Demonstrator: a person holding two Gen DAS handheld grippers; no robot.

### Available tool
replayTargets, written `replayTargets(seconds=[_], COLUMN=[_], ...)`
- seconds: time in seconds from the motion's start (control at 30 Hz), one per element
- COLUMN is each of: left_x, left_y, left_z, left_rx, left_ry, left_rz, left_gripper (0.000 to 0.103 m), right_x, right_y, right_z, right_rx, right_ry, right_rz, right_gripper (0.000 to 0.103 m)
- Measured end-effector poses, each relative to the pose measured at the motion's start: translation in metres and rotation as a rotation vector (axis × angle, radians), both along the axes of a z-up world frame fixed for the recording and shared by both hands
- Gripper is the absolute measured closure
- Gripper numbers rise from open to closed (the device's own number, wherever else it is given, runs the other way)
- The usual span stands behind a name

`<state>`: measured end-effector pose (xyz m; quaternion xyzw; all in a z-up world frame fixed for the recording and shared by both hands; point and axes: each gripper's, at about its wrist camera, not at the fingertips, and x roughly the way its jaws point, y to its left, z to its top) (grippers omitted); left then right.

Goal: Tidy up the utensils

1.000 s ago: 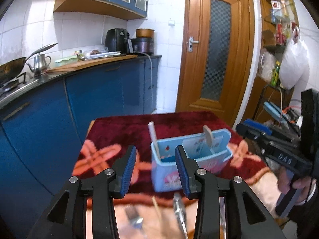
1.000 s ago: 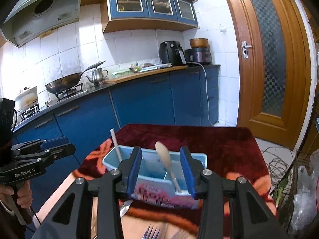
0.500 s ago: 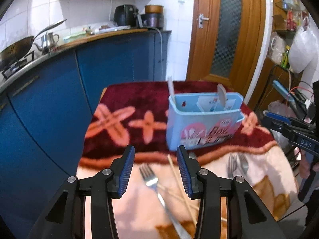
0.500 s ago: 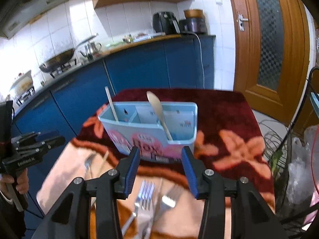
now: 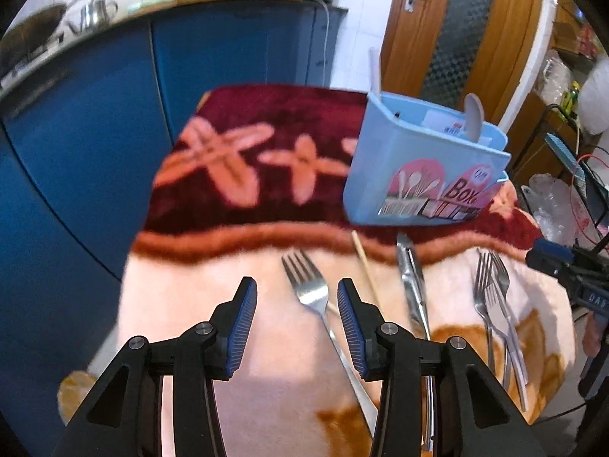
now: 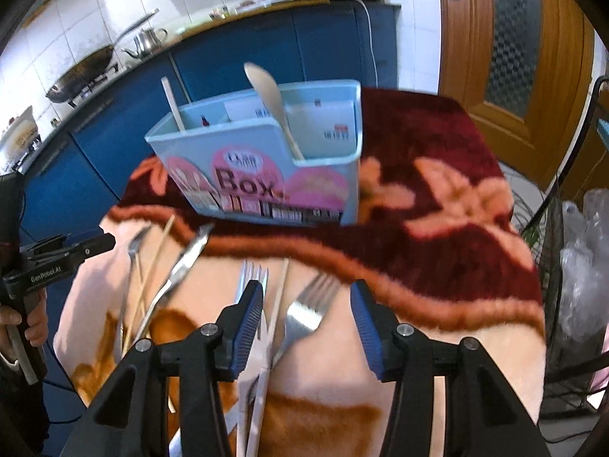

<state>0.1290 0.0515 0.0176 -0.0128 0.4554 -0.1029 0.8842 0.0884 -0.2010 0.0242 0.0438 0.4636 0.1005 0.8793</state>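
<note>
A light blue utensil box (image 5: 422, 167) stands on a red and peach blanket; it holds a wooden spoon (image 6: 272, 104) and a chopstick (image 6: 173, 104). On the blanket lie a fork (image 5: 316, 297), a chopstick (image 5: 365, 266), a knife (image 5: 413, 285) and two more forks (image 5: 495, 297). My left gripper (image 5: 297, 308) is open and empty, its jaws on either side of the fork's head, above it. My right gripper (image 6: 306, 312) is open and empty above a fork (image 6: 304, 312), a chopstick (image 6: 279, 297) and another fork (image 6: 251, 278).
Blue kitchen cabinets (image 5: 95, 87) run along the left behind the blanket-covered table (image 5: 213, 205). A wooden door (image 6: 514, 38) is at the back right. A wire rack with plastic bags (image 6: 574, 266) stands to the right. The other hand-held gripper (image 6: 57, 259) shows at the left.
Both grippers have moved back and tilted down, from the box toward the loose utensils on the peach part of the blanket. Both stayed open.
</note>
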Motion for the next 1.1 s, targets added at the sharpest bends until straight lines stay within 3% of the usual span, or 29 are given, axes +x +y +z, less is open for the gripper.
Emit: replayTargets(seconds=[0.3, 0.53, 0.67, 0.77, 0.9, 0.93, 0.97, 1.1], left_x=[0.027, 0.044, 0.052, 0.061, 0.061, 0.061, 0.061, 0.058], left_y=[0.015, 0.023, 0.020, 0.016, 0.015, 0.016, 0.017, 0.018], left_z=[-0.030, -0.037, -0.038, -0.040, -0.040, -0.041, -0.041, -0.040], left_rx=[-0.167, -0.246, -0.253, -0.265, -0.290, -0.304, -0.323, -0.354], left_ry=[0.146, 0.181, 0.202, 0.223, 0.213, 0.210, 0.207, 0.217], left_rz=[-0.019, -0.069, -0.116, -0.143, -0.146, -0.141, -0.133, -0.109], left_gripper=[0.058, 0.058, 0.070, 0.072, 0.074, 0.077, 0.089, 0.092], right_x=[0.014, 0.017, 0.018, 0.020, 0.023, 0.024, 0.025, 0.023], right_y=[-0.003, -0.001, -0.001, -0.002, -0.008, -0.010, -0.013, -0.021], right_z=[-0.029, -0.029, -0.029, -0.030, -0.030, -0.030, -0.030, -0.030], right_rx=[0.029, 0.041, 0.056, 0.077, 0.125, 0.151, 0.174, 0.231], right_ry=[0.124, 0.147, 0.159, 0.162, 0.159, 0.160, 0.160, 0.158], right_rz=[-0.058, -0.089, -0.102, -0.104, -0.100, -0.100, -0.102, -0.097], right_gripper=[0.052, 0.050, 0.050, 0.050, 0.058, 0.061, 0.063, 0.073])
